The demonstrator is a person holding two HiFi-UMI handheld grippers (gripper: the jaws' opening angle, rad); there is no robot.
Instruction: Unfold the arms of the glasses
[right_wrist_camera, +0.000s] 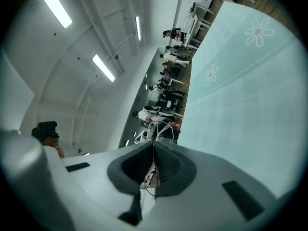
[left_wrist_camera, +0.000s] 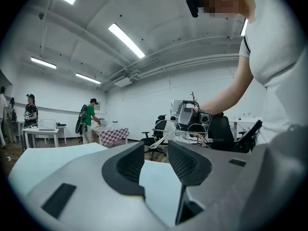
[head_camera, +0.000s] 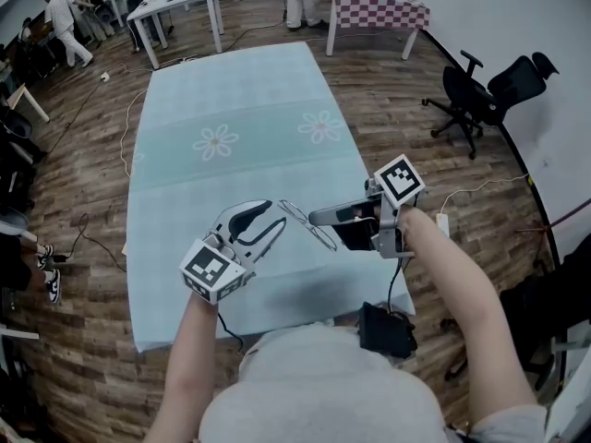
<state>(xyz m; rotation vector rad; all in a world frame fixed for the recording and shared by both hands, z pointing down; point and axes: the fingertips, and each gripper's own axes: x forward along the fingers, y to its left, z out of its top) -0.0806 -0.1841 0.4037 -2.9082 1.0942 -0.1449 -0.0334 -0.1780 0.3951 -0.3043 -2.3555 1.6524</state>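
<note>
Thin wire-rimmed glasses (head_camera: 311,226) hang just above the teal flowered tablecloth (head_camera: 231,109), near its front edge. My right gripper (head_camera: 321,217) is shut on them from the right. In the right gripper view its pads meet on a fine wire of the glasses (right_wrist_camera: 150,184). My left gripper (head_camera: 268,222) is a little to the left of the glasses, jaws open, with nothing between them. In the left gripper view the open left gripper (left_wrist_camera: 156,150) faces the glasses (left_wrist_camera: 185,134), which hang ahead of it, apart from its tips, below the right gripper (left_wrist_camera: 190,113).
The long table stretches away from me under the cloth. A black office chair (head_camera: 480,90) stands on the wood floor to the right. A checkered table (head_camera: 369,7) and white tables (head_camera: 180,7) are at the back, with people (head_camera: 63,21) at the far left. Cables cross the floor.
</note>
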